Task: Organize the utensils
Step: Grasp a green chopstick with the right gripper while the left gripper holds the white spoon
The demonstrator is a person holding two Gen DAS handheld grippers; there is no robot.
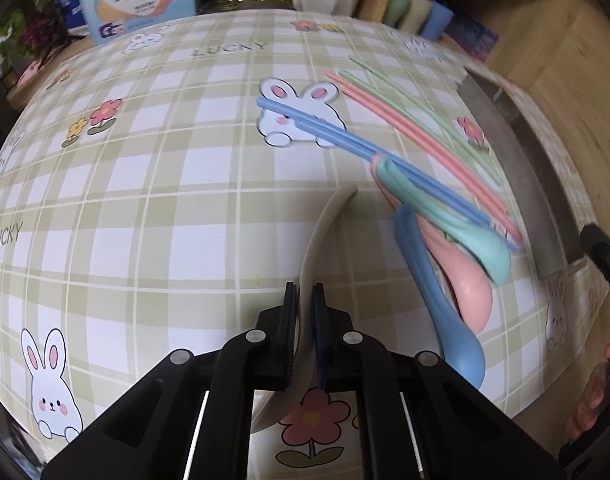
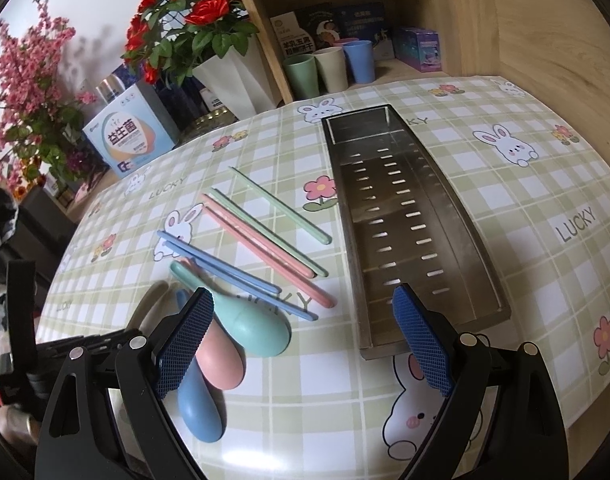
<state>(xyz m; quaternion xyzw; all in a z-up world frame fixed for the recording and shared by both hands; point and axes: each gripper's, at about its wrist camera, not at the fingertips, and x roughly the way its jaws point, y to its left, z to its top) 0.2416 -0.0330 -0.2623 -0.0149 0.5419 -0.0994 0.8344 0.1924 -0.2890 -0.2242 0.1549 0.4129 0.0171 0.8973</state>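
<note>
I see the perforated steel tray [image 2: 405, 216] right of the pastel plastic chopsticks [image 2: 265, 240] and spoons [image 2: 241, 332], all on the checked-cloth worktop [image 2: 525, 240].

Checked bunny tablecloth [image 2: 505, 264], wooden shelf unit [image 2: 485, 20] behind, red roses [image 2: 193, 12], white wall [image 2: 89, 8]

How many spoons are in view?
4: a beige spoon between the left gripper fingers; green, pink and blue spoons lying together on the table. More may be hidden.
</note>
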